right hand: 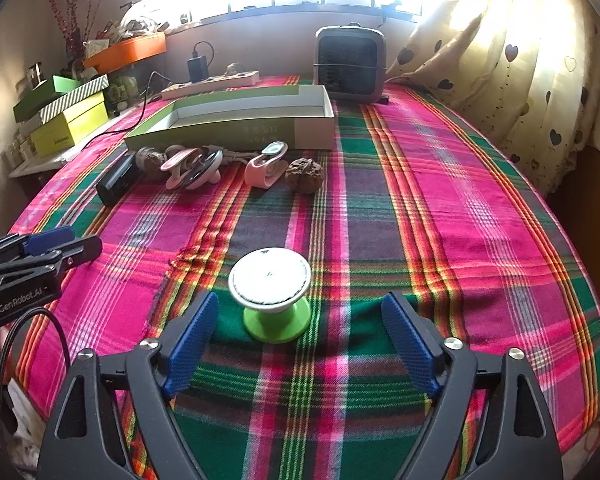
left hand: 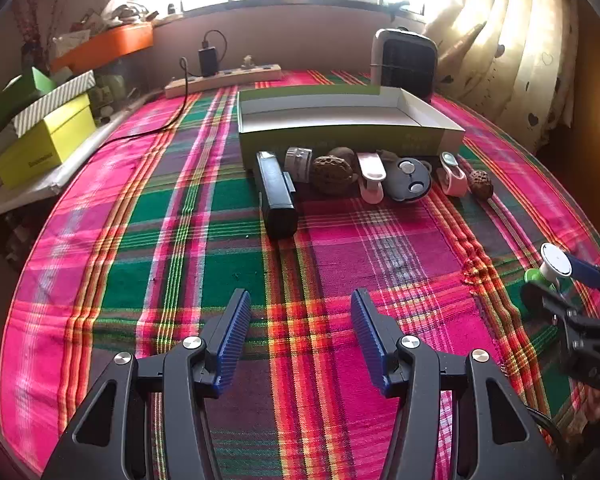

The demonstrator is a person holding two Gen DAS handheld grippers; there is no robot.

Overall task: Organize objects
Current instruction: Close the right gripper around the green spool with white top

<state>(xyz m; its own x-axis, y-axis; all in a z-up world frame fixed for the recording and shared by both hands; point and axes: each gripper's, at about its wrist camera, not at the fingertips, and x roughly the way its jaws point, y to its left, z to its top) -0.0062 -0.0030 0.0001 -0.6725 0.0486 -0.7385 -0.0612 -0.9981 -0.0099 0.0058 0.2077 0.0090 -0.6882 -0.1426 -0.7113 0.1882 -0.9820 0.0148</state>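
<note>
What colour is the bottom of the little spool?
Bright green, under a white top. The right wrist view shows it best.

Plaid tablecloth point(right hand: 440, 220) everywhere, small grey heater point(right hand: 350, 64) by the window, power strip point(right hand: 210, 82) with a charger plugged in, heart-print curtain point(right hand: 520, 60), yellow box point(left hand: 46, 140) off left.

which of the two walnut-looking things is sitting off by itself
The smaller walnut at the row's right end, beyond the pink clip; the larger walnut is wedged among other items.
</note>
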